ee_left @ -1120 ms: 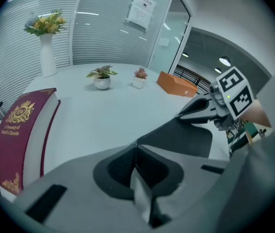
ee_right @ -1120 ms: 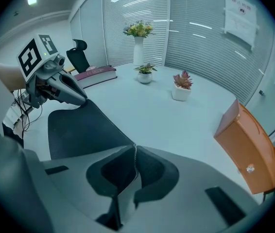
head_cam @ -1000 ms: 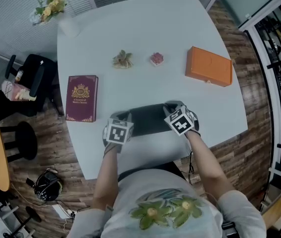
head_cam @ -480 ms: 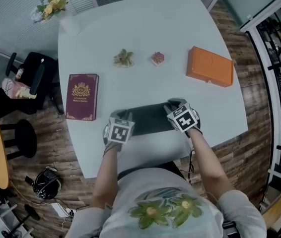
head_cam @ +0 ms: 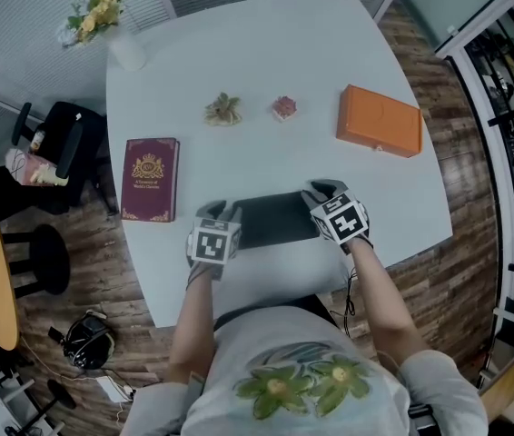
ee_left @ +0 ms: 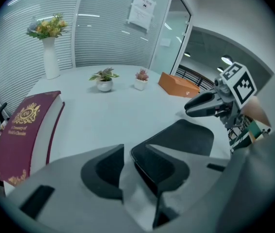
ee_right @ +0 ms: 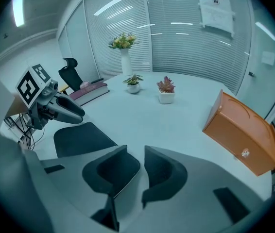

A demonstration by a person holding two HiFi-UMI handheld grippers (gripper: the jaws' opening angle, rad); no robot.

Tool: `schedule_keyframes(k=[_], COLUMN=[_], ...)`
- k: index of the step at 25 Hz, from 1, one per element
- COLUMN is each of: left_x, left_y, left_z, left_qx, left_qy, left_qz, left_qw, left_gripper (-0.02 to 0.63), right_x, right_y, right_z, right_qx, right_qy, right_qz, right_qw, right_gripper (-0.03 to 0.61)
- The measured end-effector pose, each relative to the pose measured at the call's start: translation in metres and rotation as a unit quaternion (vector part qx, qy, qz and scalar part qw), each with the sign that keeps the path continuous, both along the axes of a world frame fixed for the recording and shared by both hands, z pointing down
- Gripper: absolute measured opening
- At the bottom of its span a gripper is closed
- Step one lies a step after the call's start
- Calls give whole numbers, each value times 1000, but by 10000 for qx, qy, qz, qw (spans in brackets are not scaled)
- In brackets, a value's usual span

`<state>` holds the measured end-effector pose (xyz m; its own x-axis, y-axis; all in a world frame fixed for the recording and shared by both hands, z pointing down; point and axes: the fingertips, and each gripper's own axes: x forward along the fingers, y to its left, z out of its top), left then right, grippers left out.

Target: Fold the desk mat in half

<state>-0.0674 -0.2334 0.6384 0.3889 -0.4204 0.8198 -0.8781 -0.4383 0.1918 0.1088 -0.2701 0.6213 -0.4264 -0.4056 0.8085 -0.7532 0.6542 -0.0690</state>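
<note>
White rounded table (head_cam: 266, 71): bears all. Dark thin desk mat (head_cam: 275, 218) is laid flat at table's near edge, prob. already doubled. It is judged light, limp, fairly non-slip; best pinched at end corners, both ends lifted together. Left gripper (ee_left: 128, 152) & right gripper (ee_right: 135, 154) are held over mat's ends. Jaws have just been opening, now part-way apart; a mat corner lies at each pair, unpinched.

Left gripper (head_cam: 219, 213), right gripper (head_cam: 322, 192): newly open.
</note>
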Motion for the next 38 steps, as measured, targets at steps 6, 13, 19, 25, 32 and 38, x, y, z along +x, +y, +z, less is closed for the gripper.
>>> schedule_keyframes(k=[6, 13, 19, 25, 32, 38], left_x=[-3, -2, 10, 24, 46, 59], left_y=[-8, -18, -16, -14, -4, 11], left_z=[-25, -65, -104, -145, -175, -176], left_qx=[350, 956, 1421, 2005, 2308, 2351], left_qy=[71, 303, 484, 628, 802, 874], left_qz=[-189, -438, -328, -261, -70, -15], left_qw=[9992, 9940, 9881, 9773, 9697, 9680], left_gripper=[115, 114, 93, 24, 5, 3], right_x=[-1, -9, -17, -20, -31, -41], right_y=[-1, 1, 10, 19, 31, 42], right_z=[-26, -65, -104, -129, -157, -173], right_qx=[330, 795, 1249, 1515, 1749, 1955], right_qy=[-234, -607, -890, -1124, -1301, -1340], right_qz=[227, 397, 523, 709, 710, 603], right_qw=[9989, 9942, 9868, 9795, 9734, 9696], right_gripper=[107, 106, 84, 31, 17, 17])
